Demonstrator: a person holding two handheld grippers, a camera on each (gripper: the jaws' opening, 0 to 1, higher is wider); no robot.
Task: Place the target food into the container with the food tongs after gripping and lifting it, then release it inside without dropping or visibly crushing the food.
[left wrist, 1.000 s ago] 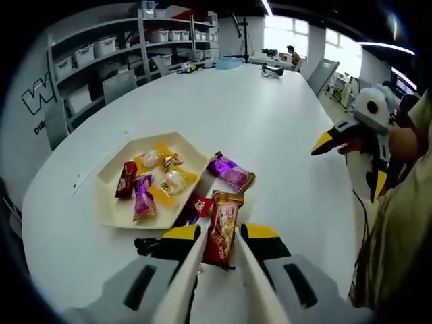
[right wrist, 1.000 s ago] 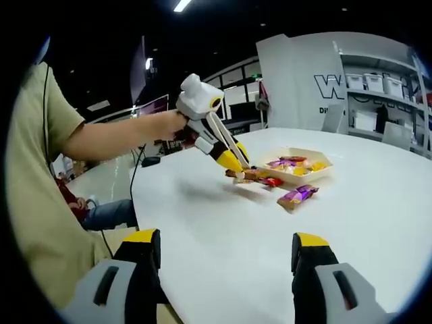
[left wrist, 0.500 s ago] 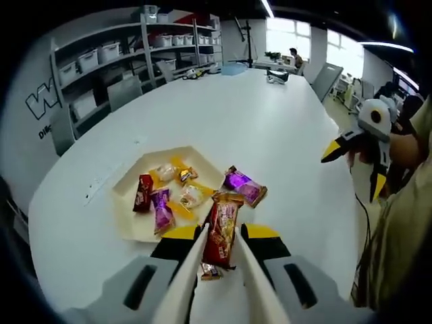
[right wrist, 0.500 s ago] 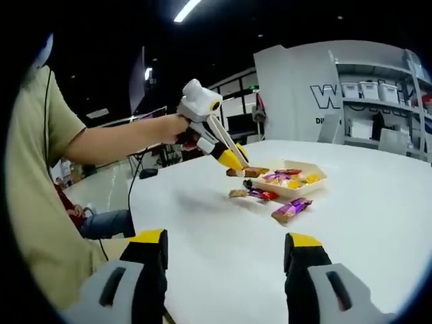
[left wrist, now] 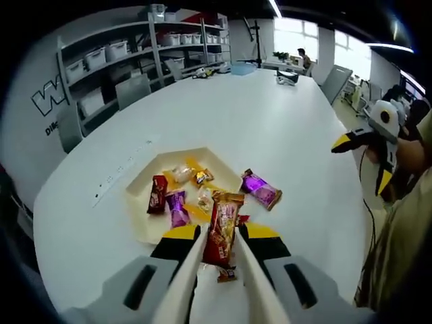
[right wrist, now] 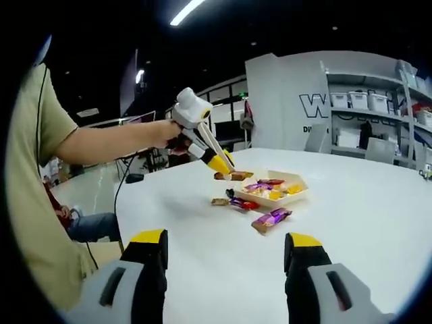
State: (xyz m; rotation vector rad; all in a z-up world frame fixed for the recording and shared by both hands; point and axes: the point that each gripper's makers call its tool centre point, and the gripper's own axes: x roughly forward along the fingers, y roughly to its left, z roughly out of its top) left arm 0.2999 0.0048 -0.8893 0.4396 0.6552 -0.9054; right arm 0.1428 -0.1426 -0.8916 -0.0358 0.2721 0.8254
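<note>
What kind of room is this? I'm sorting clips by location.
Probably a lab or office workspace: a big white table, metal shelving stacked with storage bins, and ceiling strip lights. The left gripper holds a snack above the tray.

My left gripper (left wrist: 219,253) has its 2 tong arms pressed in on a red-and-gold snack bar (left wrist: 221,228), held clear above the table; from the right gripper view it (right wrist: 226,169) slants downward from my bare left forearm (right wrist: 108,143). My right gripper (right wrist: 226,253) sits well to the right of the tongs, its 2 jaws spread wide with nothing between them.
</note>
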